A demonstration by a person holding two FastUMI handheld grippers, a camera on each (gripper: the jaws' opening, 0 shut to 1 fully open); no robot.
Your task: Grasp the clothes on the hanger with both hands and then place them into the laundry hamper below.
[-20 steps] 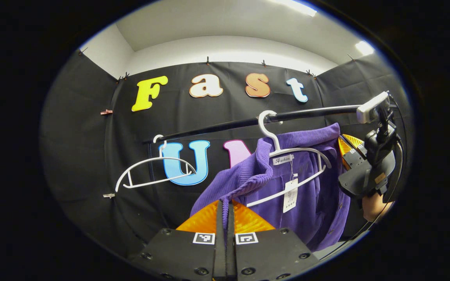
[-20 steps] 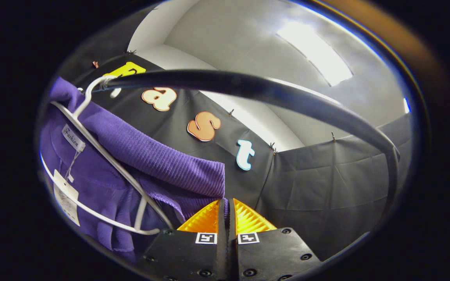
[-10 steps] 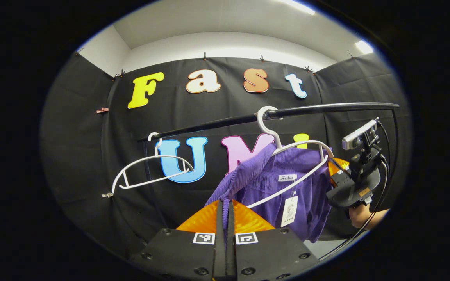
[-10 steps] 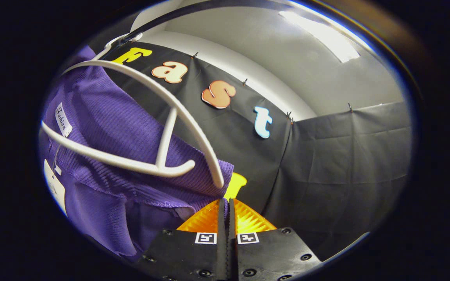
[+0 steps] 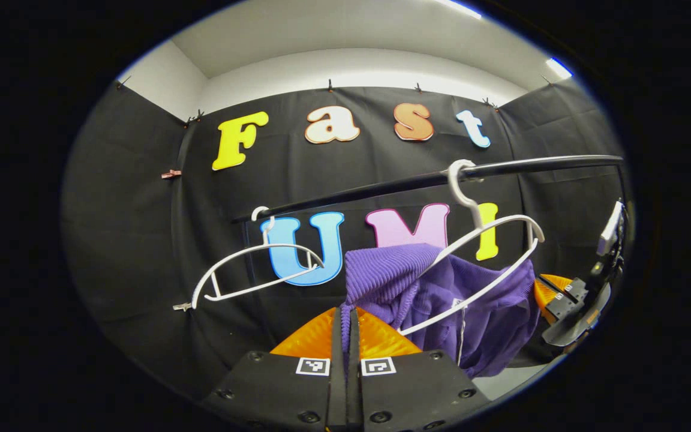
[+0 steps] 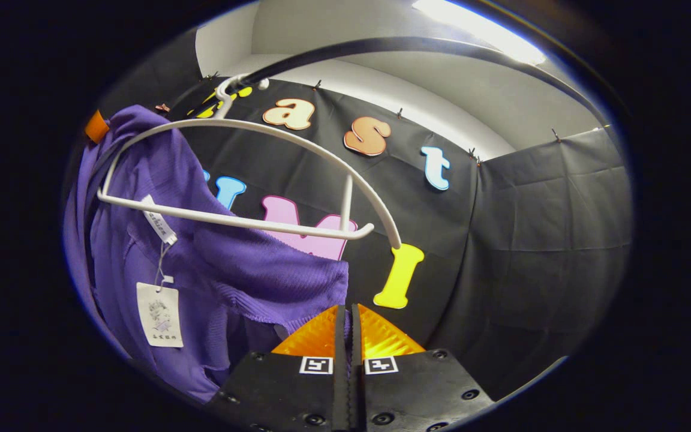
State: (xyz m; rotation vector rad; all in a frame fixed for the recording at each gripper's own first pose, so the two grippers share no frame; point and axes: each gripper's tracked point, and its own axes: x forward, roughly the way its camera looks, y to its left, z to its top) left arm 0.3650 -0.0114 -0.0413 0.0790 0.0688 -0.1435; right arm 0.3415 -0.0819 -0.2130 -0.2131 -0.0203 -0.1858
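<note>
Purple garment hangs below the white hanger, which is hooked on the black rail; an empty hanger sits further along. Left gripper and right gripper each pinch a garment shoulder, fingers closed on the fabric. Paper tag dangles from the collar, print too small to read.

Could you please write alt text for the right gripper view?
The right tongs are shut on a purple garment pulled below its white hanger. The hanger hooks on a black rail; a paper tag dangles.
</note>
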